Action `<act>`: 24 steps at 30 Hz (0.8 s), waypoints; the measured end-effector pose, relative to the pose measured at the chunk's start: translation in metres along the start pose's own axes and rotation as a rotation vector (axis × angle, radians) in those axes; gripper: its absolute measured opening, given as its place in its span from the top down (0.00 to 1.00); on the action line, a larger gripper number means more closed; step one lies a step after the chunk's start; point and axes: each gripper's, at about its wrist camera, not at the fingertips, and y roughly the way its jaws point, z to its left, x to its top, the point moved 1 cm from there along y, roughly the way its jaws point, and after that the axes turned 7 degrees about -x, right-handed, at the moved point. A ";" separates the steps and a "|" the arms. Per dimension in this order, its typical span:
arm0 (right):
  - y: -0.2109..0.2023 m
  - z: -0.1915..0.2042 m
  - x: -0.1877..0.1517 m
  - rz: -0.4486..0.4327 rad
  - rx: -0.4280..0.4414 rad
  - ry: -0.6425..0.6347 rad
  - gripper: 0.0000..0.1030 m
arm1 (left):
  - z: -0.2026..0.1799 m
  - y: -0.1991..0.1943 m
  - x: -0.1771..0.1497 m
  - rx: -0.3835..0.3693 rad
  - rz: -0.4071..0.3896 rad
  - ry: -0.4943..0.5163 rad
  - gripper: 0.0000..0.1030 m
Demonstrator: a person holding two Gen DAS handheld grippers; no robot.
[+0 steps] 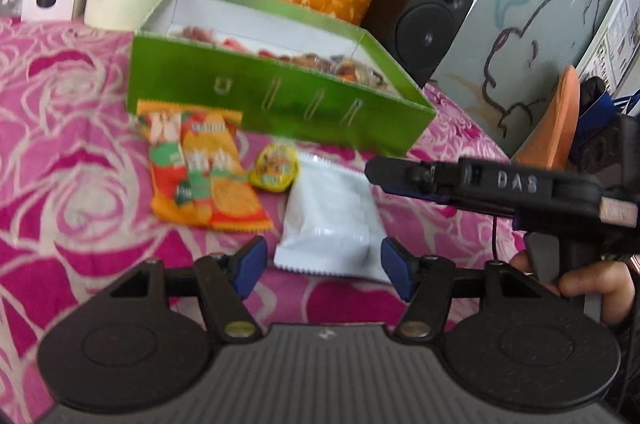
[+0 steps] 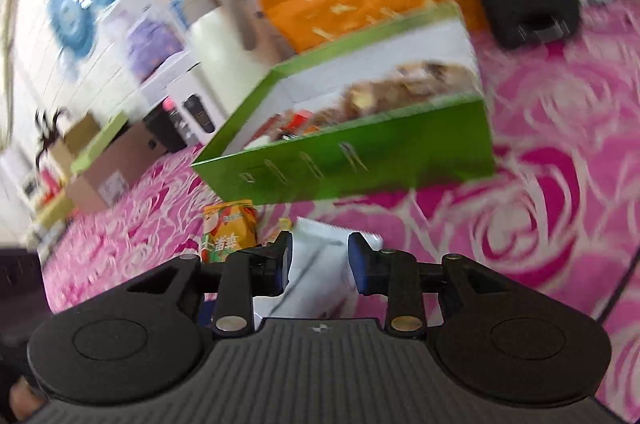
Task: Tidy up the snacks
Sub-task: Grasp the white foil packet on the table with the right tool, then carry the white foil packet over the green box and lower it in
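White snack packet (image 1: 332, 220) lying lower centre on pink floral cloth (image 1: 60, 144), left gripper (image 1: 323, 266) hovering part-open around its near end, right gripper (image 2: 320, 258) part-open above it, orange packet (image 1: 204, 168) and green box (image 1: 276, 92) sitting beyond toward upper left.

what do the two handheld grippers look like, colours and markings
Both are black plastic. The left gripper has blue pads on its jaws, two round black discs with brass-coloured pivot pins, and a ribbed grey body. The right gripper is built the same; from the left wrist view its side bears raised letters "DAS", with a thin dark cable hanging beneath. A dark sleeve shows at the hand.
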 end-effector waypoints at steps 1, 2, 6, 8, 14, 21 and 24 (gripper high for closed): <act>0.004 -0.008 -0.001 0.019 0.002 0.057 0.43 | 0.000 -0.001 -0.001 -0.001 -0.002 -0.006 0.38; 0.010 -0.014 -0.001 0.040 0.008 0.111 0.42 | 0.001 -0.001 -0.001 -0.004 -0.005 -0.017 0.38; 0.028 -0.024 -0.005 0.092 0.098 0.243 0.41 | 0.011 0.003 0.002 -0.044 -0.030 -0.109 0.38; 0.033 -0.021 -0.005 0.110 0.129 0.237 0.40 | 0.012 0.007 0.003 -0.056 -0.036 -0.121 0.38; 0.034 -0.011 -0.003 0.103 0.153 0.209 0.11 | 0.016 0.005 0.001 -0.076 -0.052 -0.109 0.46; 0.038 0.037 -0.010 0.062 0.079 -0.156 0.00 | 0.022 0.001 -0.002 -0.091 -0.057 -0.114 0.58; 0.037 0.031 -0.006 0.090 0.111 -0.079 0.04 | 0.022 -0.002 -0.001 -0.107 -0.063 -0.132 0.58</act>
